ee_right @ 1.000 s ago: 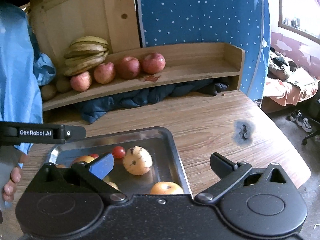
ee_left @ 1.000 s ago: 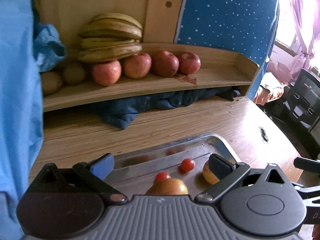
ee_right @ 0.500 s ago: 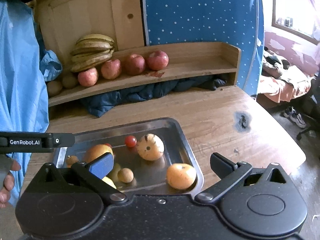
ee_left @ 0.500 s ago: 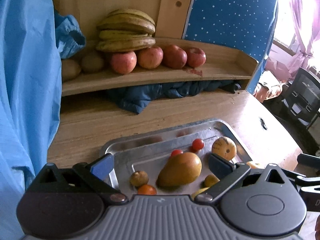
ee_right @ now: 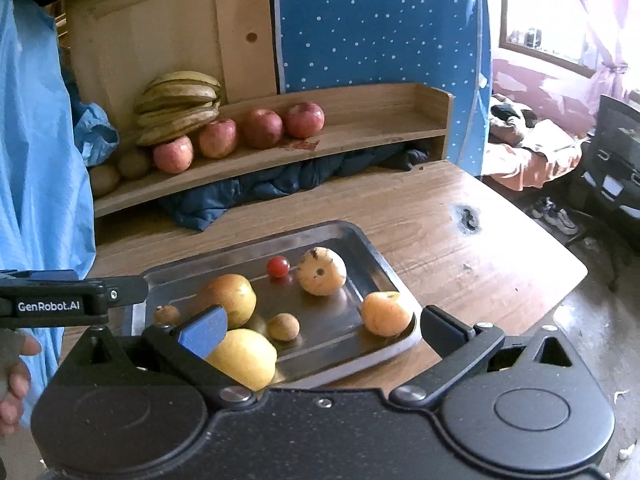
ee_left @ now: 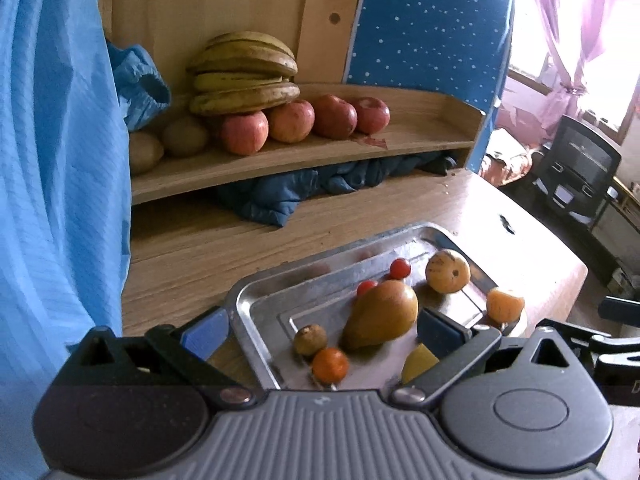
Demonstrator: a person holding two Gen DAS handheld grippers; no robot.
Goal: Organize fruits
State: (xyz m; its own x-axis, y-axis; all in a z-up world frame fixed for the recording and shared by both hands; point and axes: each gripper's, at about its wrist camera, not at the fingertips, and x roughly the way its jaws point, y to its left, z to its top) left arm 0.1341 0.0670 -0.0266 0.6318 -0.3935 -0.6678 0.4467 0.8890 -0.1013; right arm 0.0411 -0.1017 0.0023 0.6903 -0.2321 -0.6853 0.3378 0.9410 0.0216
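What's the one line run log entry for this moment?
left tool open, empty | right tool open, empty | both over metal tray | pear in tray | apples on shelf

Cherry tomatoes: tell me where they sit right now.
Left wrist view: two cherry tomatoes lie in the metal tray's far half, between the pear and the tray's back wall.

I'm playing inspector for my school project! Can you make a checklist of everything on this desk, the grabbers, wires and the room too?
Surface: wooden desk with a dark burn mark.
Job's things: metal tray holding a pear, cherry tomato, lemon and other small fruits; shelf with bananas over four apples.
Clutter: dark blue cloth under the shelf.
Grippers: left gripper open, empty; right gripper open, empty.
Cables: nothing seen.
Surroundings: blue dotted wall, window, blue sleeve.
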